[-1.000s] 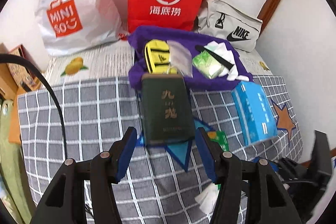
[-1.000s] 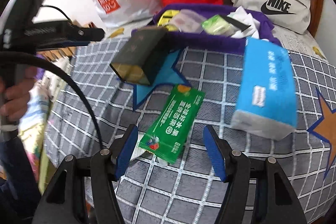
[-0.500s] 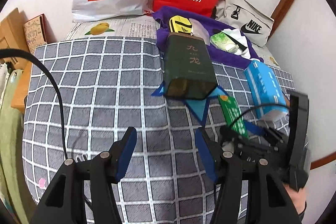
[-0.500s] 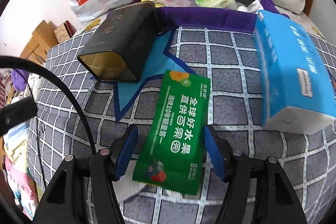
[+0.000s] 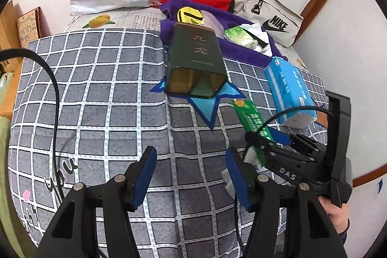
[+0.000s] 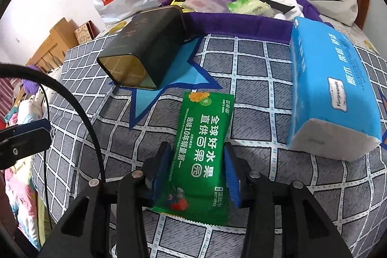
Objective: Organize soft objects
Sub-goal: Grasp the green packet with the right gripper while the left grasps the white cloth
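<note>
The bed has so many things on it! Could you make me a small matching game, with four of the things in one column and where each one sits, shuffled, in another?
Things:
1. green wet-wipes packet
2. dark green tin
3. blue tissue pack
4. yellow pouch

Places:
A. on its side over the blue star
B. in the purple cloth bin
C. between the right gripper fingers
D. on the checked cover, right of the packet

Pairs: 1-C, 2-A, 3-D, 4-B
</note>
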